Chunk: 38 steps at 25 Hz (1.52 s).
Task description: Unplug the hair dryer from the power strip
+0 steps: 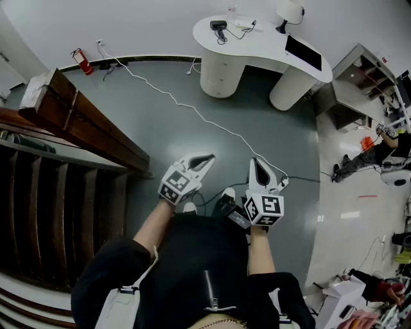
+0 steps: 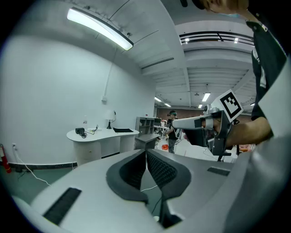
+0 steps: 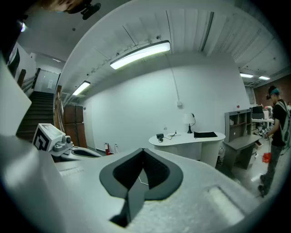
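Note:
A black hair dryer lies on the far white curved desk, its cord looping toward a white power strip beside it. The same dryer shows small in the left gripper view and in the right gripper view. Both grippers hang in front of the person's body over the grey floor, well short of the desk. My left gripper is shut with nothing in it. My right gripper is shut and empty too.
A white cable runs across the floor from the wall toward my grippers. Wooden stairs and a railing stand at the left, with a fire extinguisher by the wall. A lamp, grey shelving and a person are at the right.

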Each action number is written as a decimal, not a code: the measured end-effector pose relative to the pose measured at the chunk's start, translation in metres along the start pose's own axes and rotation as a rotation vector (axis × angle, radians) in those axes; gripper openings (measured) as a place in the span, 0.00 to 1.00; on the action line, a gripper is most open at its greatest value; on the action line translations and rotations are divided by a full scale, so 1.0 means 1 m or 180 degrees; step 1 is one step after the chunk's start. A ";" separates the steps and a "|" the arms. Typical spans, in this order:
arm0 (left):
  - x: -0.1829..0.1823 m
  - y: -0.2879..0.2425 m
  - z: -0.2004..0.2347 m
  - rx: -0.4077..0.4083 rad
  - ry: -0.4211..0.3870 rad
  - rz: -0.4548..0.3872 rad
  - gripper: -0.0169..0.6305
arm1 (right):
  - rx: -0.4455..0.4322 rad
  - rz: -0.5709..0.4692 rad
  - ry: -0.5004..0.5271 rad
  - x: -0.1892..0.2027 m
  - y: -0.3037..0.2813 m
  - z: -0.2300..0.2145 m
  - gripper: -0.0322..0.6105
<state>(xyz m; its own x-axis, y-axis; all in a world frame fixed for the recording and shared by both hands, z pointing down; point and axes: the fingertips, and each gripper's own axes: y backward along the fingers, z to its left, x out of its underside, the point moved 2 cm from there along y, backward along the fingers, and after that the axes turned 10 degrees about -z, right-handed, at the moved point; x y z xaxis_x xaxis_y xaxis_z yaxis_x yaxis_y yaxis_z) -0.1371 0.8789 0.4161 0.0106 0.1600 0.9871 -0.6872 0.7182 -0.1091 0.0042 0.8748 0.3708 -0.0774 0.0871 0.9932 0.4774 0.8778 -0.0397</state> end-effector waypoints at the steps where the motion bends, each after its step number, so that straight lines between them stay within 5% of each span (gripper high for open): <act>1: 0.001 0.000 0.000 0.0011 -0.0001 -0.0025 0.05 | 0.0003 -0.0016 -0.0011 -0.001 -0.001 0.000 0.05; 19: 0.011 -0.028 0.010 0.0009 0.0054 0.0021 0.05 | 0.0005 -0.0014 -0.0071 0.007 -0.018 -0.022 0.05; 38: -0.021 -0.175 0.024 -0.0315 0.0069 0.0066 0.05 | -0.0484 -0.0007 -0.0125 -0.024 -0.098 -0.158 0.05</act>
<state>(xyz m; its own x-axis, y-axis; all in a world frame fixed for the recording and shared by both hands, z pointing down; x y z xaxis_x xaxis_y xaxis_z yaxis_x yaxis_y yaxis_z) -0.0344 0.7342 0.4167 0.0137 0.1893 0.9818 -0.6122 0.7779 -0.1415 0.0970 0.7119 0.3679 -0.1114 0.1063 0.9881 0.6039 0.7969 -0.0176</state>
